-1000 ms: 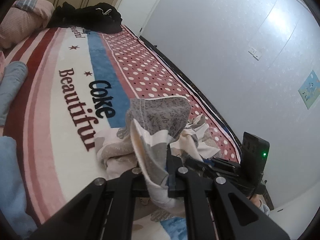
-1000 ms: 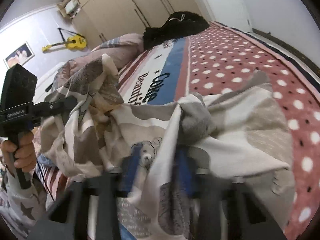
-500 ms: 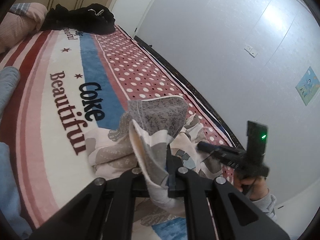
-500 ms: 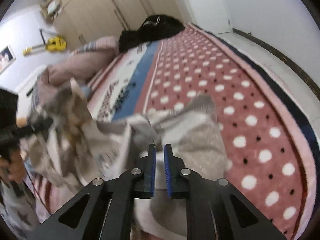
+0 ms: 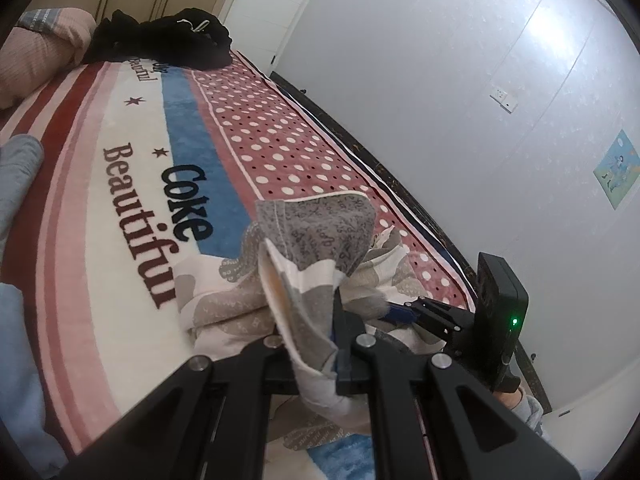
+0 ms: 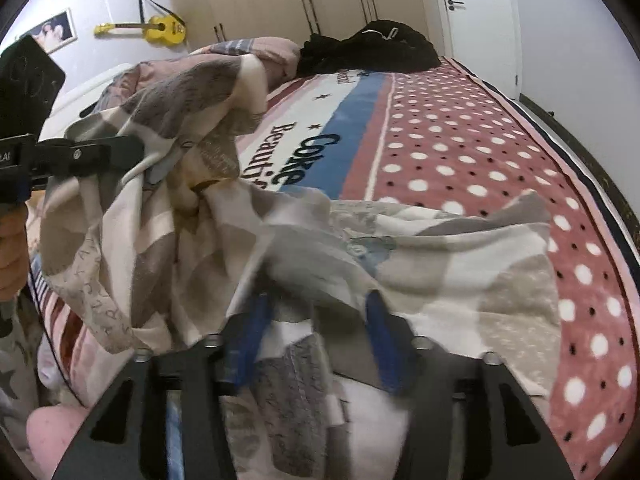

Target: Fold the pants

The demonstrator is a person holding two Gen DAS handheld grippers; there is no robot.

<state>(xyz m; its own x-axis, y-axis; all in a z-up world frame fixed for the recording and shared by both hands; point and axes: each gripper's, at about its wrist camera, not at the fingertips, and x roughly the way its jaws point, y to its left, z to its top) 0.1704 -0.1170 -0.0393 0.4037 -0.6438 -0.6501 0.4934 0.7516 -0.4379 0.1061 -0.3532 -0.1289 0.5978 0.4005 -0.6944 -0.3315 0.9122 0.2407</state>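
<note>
The pants (image 6: 420, 256) lie crumpled on the bed (image 6: 480, 152), on the near part of the dotted and striped blanket, and one end of them is lifted off it. This lifted end is held by the left hand-held gripper (image 5: 312, 344): its jaws are pressed together on a fold of the patterned cloth, which stands up from between them and then falls down toward the blanket.

The right hand-held gripper (image 6: 316, 332) is low over the other part of the pants. Its jaws have just been opening, and now the blue pads (image 6: 380, 340) stand spread apart. Cloth lies between them and partly over them, but they do not press on it, so this gripper holds nothing at the moment.

The relation that matters is this one: in the right wrist view the cloth runs from the clamped end at the upper left, down and across to the flat part in front of the right gripper and farther to the right, toward the edge of the bed. So the long axis of the pants goes roughly from one gripper to the other. The free part is directly under the right gripper and much nearer to it than to the left one. I judge that the right hand must take a new hold there.
</note>
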